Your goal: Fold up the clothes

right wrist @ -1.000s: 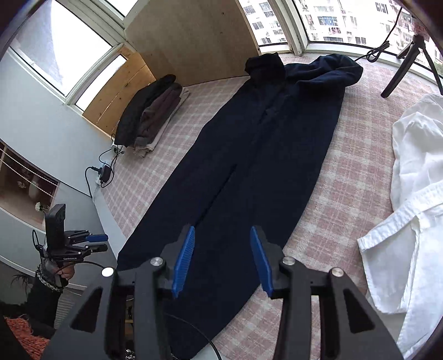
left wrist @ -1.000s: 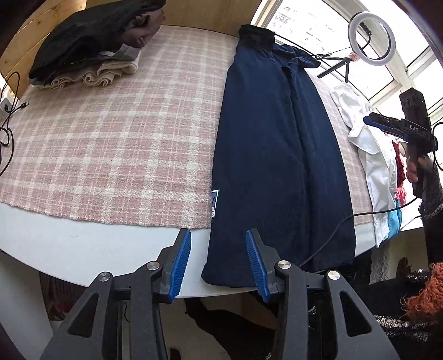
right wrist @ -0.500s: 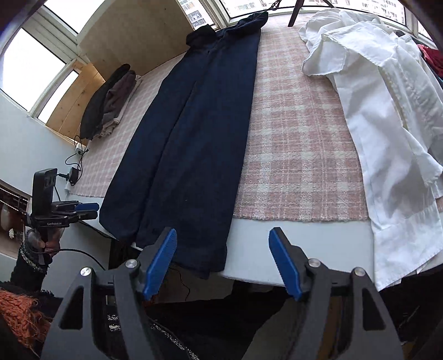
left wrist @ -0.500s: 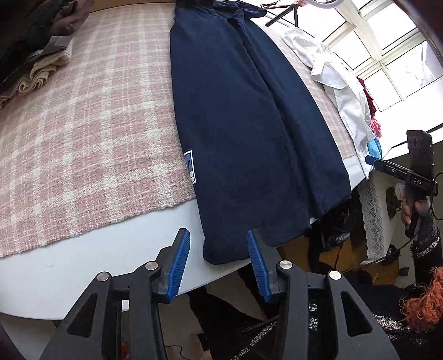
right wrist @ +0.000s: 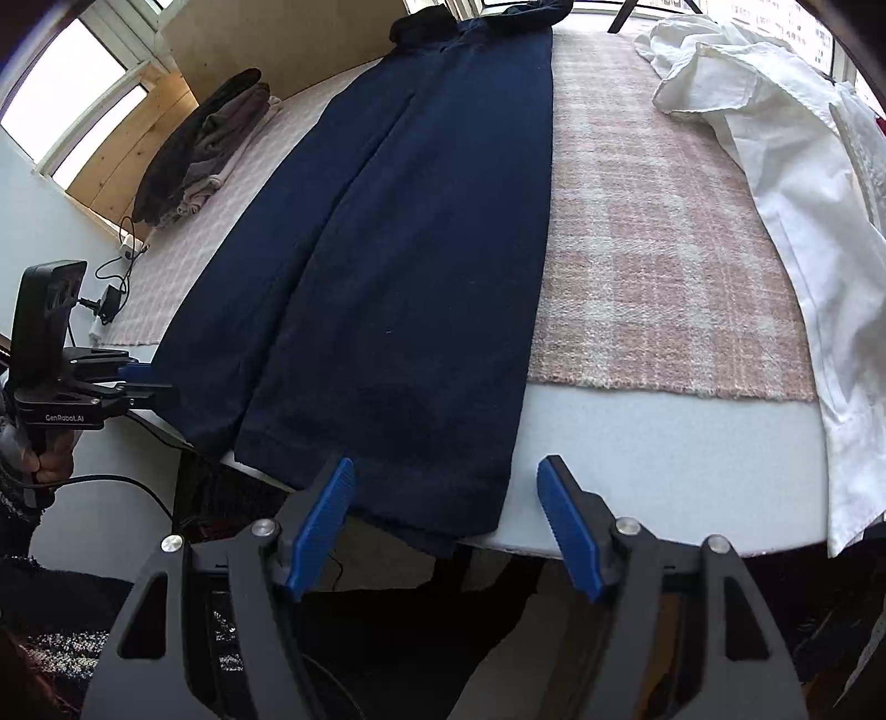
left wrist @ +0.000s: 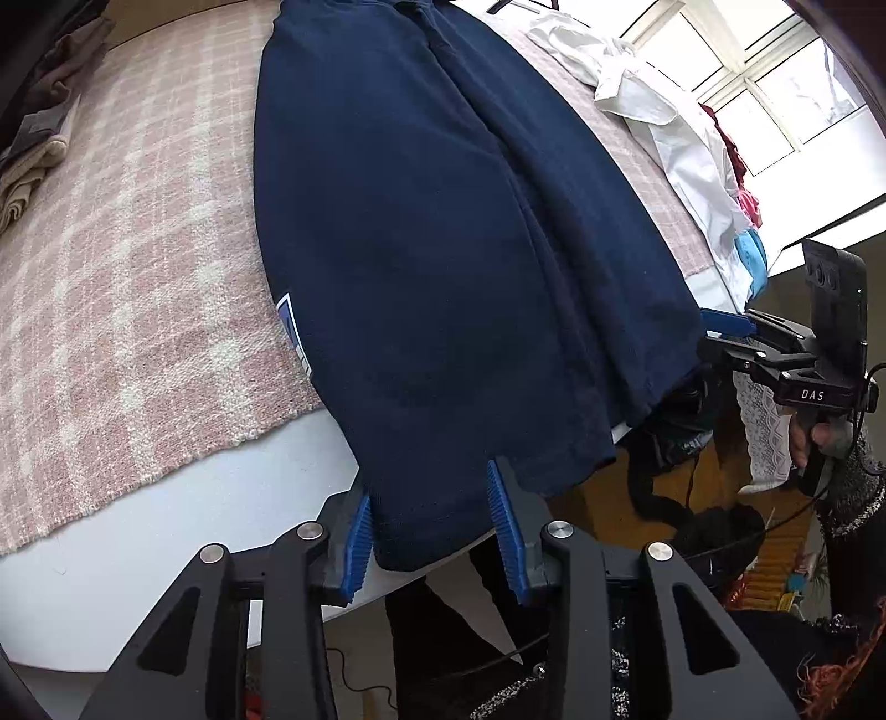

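Dark navy trousers (left wrist: 443, 249) lie lengthwise on the pink plaid cloth (left wrist: 122, 288), and their leg ends hang over the near edge of the white table (left wrist: 249, 498). My left gripper (left wrist: 431, 537) straddles one leg's hem; its jaws are closing with the hem between the blue pads, which stand apart. In the right wrist view the trousers (right wrist: 398, 266) run away from me. My right gripper (right wrist: 447, 526) stands wide open at the other leg's hem, and the hem's corner sits between its fingers, untouched. Each gripper appears in the other's view, the right gripper (left wrist: 725, 332) and the left gripper (right wrist: 138, 382).
A crumpled white shirt (right wrist: 775, 166) lies on the right of the table, hanging over its edge. A stack of folded dark and beige clothes (right wrist: 205, 149) sits at the far left. Cables and a plug (right wrist: 111, 299) trail off the left side. A tripod leg (right wrist: 620, 16) stands at the back.
Both grippers came down and in toward the table's near edge. The left now has a trouser hem between its pads. The right one opened wider and reached the other hem.
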### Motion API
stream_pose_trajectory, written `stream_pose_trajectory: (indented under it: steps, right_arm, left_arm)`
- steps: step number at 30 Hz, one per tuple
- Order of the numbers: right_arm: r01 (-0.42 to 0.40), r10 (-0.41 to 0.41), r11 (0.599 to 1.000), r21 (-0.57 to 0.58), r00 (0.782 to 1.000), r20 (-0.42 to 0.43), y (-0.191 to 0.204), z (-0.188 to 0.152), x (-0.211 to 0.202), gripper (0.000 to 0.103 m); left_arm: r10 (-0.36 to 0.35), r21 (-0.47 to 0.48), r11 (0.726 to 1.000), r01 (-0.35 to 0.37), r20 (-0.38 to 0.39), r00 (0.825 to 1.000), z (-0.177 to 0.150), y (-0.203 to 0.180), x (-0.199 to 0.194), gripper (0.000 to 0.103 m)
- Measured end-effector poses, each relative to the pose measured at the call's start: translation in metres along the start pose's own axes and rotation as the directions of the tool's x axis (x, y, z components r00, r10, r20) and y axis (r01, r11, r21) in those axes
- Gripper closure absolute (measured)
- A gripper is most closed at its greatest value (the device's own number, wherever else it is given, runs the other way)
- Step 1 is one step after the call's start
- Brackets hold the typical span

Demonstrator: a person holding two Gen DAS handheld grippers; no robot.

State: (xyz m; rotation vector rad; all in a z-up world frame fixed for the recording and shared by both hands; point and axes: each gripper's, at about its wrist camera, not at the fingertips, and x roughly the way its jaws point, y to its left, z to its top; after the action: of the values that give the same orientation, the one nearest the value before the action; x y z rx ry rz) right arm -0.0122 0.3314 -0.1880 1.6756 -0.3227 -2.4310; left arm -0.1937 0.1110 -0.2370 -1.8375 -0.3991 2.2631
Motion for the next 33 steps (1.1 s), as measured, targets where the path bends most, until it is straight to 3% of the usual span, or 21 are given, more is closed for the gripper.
stream_pose_trajectory:
  steps: [1, 2, 3, 4, 5, 9, 14, 18, 21, 22, 23, 24, 25, 27, 29, 31, 33]
  right_arm:
    - [0.010, -0.010, 1.000, -0.018, 1.000, -0.004, 0.003, 0.000, 0.001, 0.037]
    - [0.011, -0.011, 0.999, -0.033, 1.000, -0.004, 0.005, 0.001, 0.002, 0.049]
    - [0.011, -0.011, 0.999, -0.046, 1.000, -0.006, 0.006, 0.002, 0.002, 0.061]
    - [0.007, -0.008, 0.999, -0.049, 1.000, -0.019, 0.006, 0.002, 0.004, 0.091]
    - [-0.006, 0.005, 0.999, -0.038, 0.999, -0.033, 0.003, 0.003, 0.006, 0.096]
    - [-0.156, 0.159, 0.984, 0.088, 0.987, -0.025, -0.015, 0.007, 0.005, 0.096]
    - [-0.399, 0.379, 0.892, 0.210, 0.916, 0.131, -0.037, 0.034, -0.032, 0.096]
    - [-0.502, 0.455, 0.840, 0.208, 0.859, 0.234, -0.054, 0.093, -0.058, 0.096]
    - [-0.471, 0.424, 0.860, 0.196, 0.873, 0.240, -0.067, 0.158, -0.051, 0.096]
    - [-0.452, 0.406, 0.867, 0.208, 0.884, 0.230, -0.074, 0.180, -0.043, 0.094]
    - [-0.423, 0.381, 0.877, 0.227, 0.901, 0.209, -0.082, 0.202, -0.034, 0.084]
    - [-0.354, 0.327, 0.895, 0.270, 0.934, 0.143, -0.090, 0.220, -0.023, 0.078]
    - [-0.291, 0.279, 0.908, 0.301, 0.957, 0.084, -0.099, 0.236, -0.014, 0.074]
    - [-0.248, 0.243, 0.920, 0.302, 0.969, 0.056, -0.112, 0.248, -0.020, 0.073]
    - [-0.301, 0.281, 0.924, 0.235, 0.953, 0.115, -0.114, 0.248, -0.036, 0.069]
    - [-0.300, 0.285, 0.940, 0.161, 0.952, 0.113, -0.113, 0.241, -0.044, 0.062]
    - [-0.251, 0.246, 0.962, 0.104, 0.967, 0.061, -0.105, 0.233, -0.032, 0.060]
  left_arm:
    - [-0.001, 0.002, 1.000, 0.001, 0.000, 1.000, 0.000, -0.001, 0.001, 0.088]
    - [-0.006, -0.001, 1.000, 0.006, 0.001, 1.000, 0.001, -0.001, 0.002, 0.089]
    - [-0.013, -0.007, 1.000, 0.013, 0.001, 1.000, 0.001, 0.000, 0.003, 0.092]
    - [-0.024, -0.016, 1.000, 0.024, 0.003, 1.000, 0.001, 0.001, 0.004, 0.094]
    - [-0.041, -0.029, 0.999, 0.041, 0.007, 0.999, 0.001, 0.002, 0.004, 0.095]
    - [-0.143, -0.091, 0.985, 0.145, 0.027, 0.989, 0.002, 0.009, 0.001, 0.097]
    - [-0.295, -0.145, 0.941, 0.307, 0.102, 0.950, 0.028, 0.014, -0.031, 0.097]
    - [-0.304, -0.113, 0.937, 0.330, 0.197, 0.932, 0.086, 0.021, -0.066, 0.097]
    - [-0.243, -0.100, 0.956, 0.276, 0.259, 0.935, 0.145, 0.034, -0.075, 0.095]
    - [-0.199, -0.119, 0.965, 0.234, 0.246, 0.948, 0.166, 0.041, -0.068, 0.087]
    - [-0.138, -0.149, 0.974, 0.173, 0.220, 0.966, 0.185, 0.050, -0.059, 0.079]
    - [-0.076, -0.177, 0.978, 0.110, 0.191, 0.979, 0.205, 0.059, -0.049, 0.074]
    - [-0.042, -0.194, 0.978, 0.076, 0.172, 0.984, 0.212, 0.071, -0.045, 0.074]
    - [-0.022, -0.209, 0.976, 0.058, 0.172, 0.985, 0.209, 0.095, -0.050, 0.074]
    - [-0.002, -0.208, 0.977, 0.049, 0.220, 0.975, 0.199, 0.100, -0.067, 0.067]
    - [0.039, -0.203, 0.979, 0.013, 0.248, 0.968, 0.186, 0.100, -0.076, 0.058]
    - [0.066, -0.203, 0.979, -0.016, 0.243, 0.968, 0.177, 0.102, -0.072, 0.058]
